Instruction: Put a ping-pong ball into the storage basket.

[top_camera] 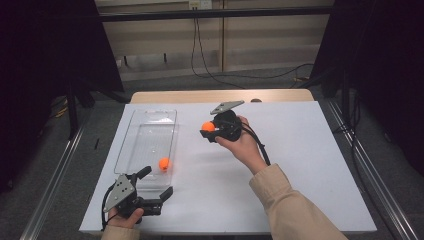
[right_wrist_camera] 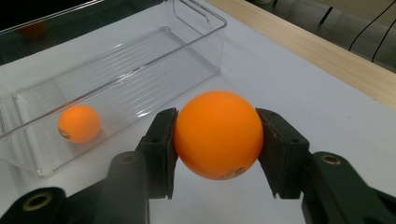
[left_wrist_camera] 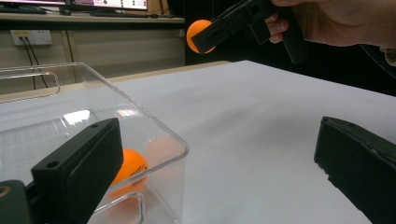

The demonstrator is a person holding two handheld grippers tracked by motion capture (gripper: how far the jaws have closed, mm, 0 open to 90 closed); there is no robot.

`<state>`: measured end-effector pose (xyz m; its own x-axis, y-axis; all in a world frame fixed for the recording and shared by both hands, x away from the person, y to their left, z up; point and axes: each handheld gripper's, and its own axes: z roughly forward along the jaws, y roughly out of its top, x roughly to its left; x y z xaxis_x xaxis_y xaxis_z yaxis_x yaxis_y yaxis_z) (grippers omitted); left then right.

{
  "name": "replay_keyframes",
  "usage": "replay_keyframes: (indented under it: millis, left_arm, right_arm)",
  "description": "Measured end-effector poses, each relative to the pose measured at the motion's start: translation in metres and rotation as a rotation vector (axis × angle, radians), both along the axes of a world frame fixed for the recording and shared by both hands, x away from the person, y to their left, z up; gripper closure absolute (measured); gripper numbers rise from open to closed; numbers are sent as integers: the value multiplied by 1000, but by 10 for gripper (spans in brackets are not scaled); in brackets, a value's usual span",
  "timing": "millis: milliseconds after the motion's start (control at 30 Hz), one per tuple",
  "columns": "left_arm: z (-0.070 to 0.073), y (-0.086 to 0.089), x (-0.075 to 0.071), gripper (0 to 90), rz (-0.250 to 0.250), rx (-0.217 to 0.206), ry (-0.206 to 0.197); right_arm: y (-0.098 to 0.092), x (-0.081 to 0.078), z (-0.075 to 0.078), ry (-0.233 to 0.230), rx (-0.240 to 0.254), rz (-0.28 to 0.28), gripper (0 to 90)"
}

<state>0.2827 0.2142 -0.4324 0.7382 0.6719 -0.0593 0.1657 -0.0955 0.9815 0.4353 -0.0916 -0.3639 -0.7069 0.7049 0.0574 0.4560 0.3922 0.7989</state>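
My right gripper (top_camera: 206, 130) is held above the white table, right of a clear plastic bin (top_camera: 131, 145), and is shut on an orange ball (top_camera: 208, 126). In the right gripper view the ball (right_wrist_camera: 217, 135) is pressed between both pads (right_wrist_camera: 161, 149). A second orange ball (top_camera: 164, 163) lies inside the bin near its front right corner, also seen as ball (right_wrist_camera: 78, 123) and ball (left_wrist_camera: 130, 167). My left gripper (top_camera: 157, 181) rests low at the table's front left, just in front of the bin, open with its jaws wide apart and nothing between them (left_wrist_camera: 219, 158).
The white table top (top_camera: 300, 165) stretches to the right of both grippers. A wooden strip (top_camera: 200, 96) runs along its far edge. Cables hang on the back wall (top_camera: 200, 55). A person's sleeve (top_camera: 290, 205) comes in from the bottom right.
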Motion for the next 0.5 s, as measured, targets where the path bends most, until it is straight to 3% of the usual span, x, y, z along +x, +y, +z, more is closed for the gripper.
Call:
replay_keyframes:
  millis: [167, 200, 267, 300, 367, 400, 433, 467, 500]
  left_arm:
    - [0, 0, 0, 11, 1, 1, -3]
    - [0, -2, -1, 11, 7, -25, 2]
    - [0, -1, 0, 11, 7, -24, 2]
    - [0, 0, 0, 11, 1, 2, -3]
    - [0, 0, 0, 11, -2, 8, -4]
    - [0, -2, -1, 11, 5, -26, 2]
    - [0, -2, -1, 11, 5, -27, 2]
    - [0, -2, -1, 11, 5, -26, 2]
    - [0, 0, 0, 11, -3, 7, -4]
  right_arm:
    - [2, 0, 1, -2, -2, 6, 513]
    - [2, 0, 1, -3, -1, 5, 513]
    - [3, 0, 1, -2, 3, 4, 513]
    - [3, 0, 1, -1, 2, 4, 513]
    - [4, -1, 0, 0, -2, 6, 513]
    - [5, 0, 0, -2, 0, 8, 513]
    - [6, 0, 0, -1, 1, 9, 513]
    - [6, -1, 0, -1, 1, 9, 513]
    - [7, -1, 1, -2, 0, 11, 513]
